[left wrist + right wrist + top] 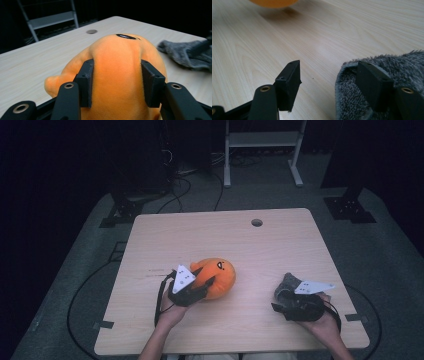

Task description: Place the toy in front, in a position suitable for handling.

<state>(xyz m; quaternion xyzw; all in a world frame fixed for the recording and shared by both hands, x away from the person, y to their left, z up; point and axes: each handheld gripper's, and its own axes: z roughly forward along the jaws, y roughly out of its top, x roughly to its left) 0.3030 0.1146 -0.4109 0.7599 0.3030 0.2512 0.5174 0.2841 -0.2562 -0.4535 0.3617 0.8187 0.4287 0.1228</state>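
On the left, we are squeezing the round orange plush toy (117,72) with the left tongs (200,285) — jaws pressed into its soft sides near the middle of the pale wooden worktop (280,245). Rightwards, the right tongs (329,82) are standing wide open — one jaw tucked inside the fuzzy grey sock (407,72), nothing gripped.

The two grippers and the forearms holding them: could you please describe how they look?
Both the left gripper and right gripper are black, each topped by a grey three-cornered plate with small dark marks. The jaws end in flat rectangular pads on arms with brass-ringed pivots. Black cables trail back. The forearms are sleeveless.
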